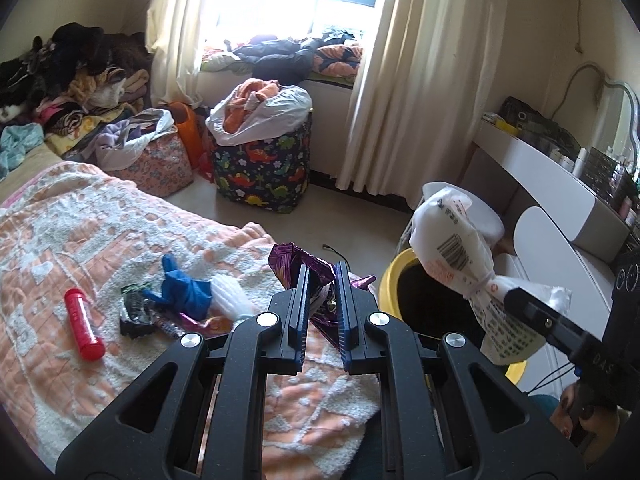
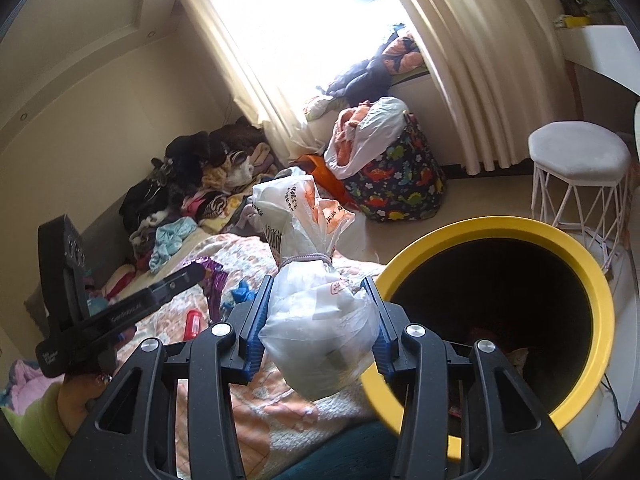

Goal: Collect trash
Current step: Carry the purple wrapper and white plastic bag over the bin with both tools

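Bedroom: bed (image 1: 80, 216) with orange-white blanket, carrying red tube (image 1: 84, 323), blue glove (image 1: 185, 290) and wrappers; dinosaur-print hamper (image 1: 262, 168) on floor under window; white desk (image 1: 560, 184) at right. Yellow-rimmed bin (image 2: 496, 312) beside bed, contents too dark to read. Left gripper (image 1: 323, 300) pinching purple wrapper (image 1: 298, 266) above blanket. Right gripper (image 2: 318, 312) clamped around tied white plastic bag (image 2: 316, 320), at bin rim.

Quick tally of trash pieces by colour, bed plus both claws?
Red plastic tube on the bed: 1
Blue crumpled glove on the bed: 1
Black foil wrapper on the bed: 1
Purple foil wrapper in left claw: 1
White tied plastic bag in right claw: 1
Total: 5
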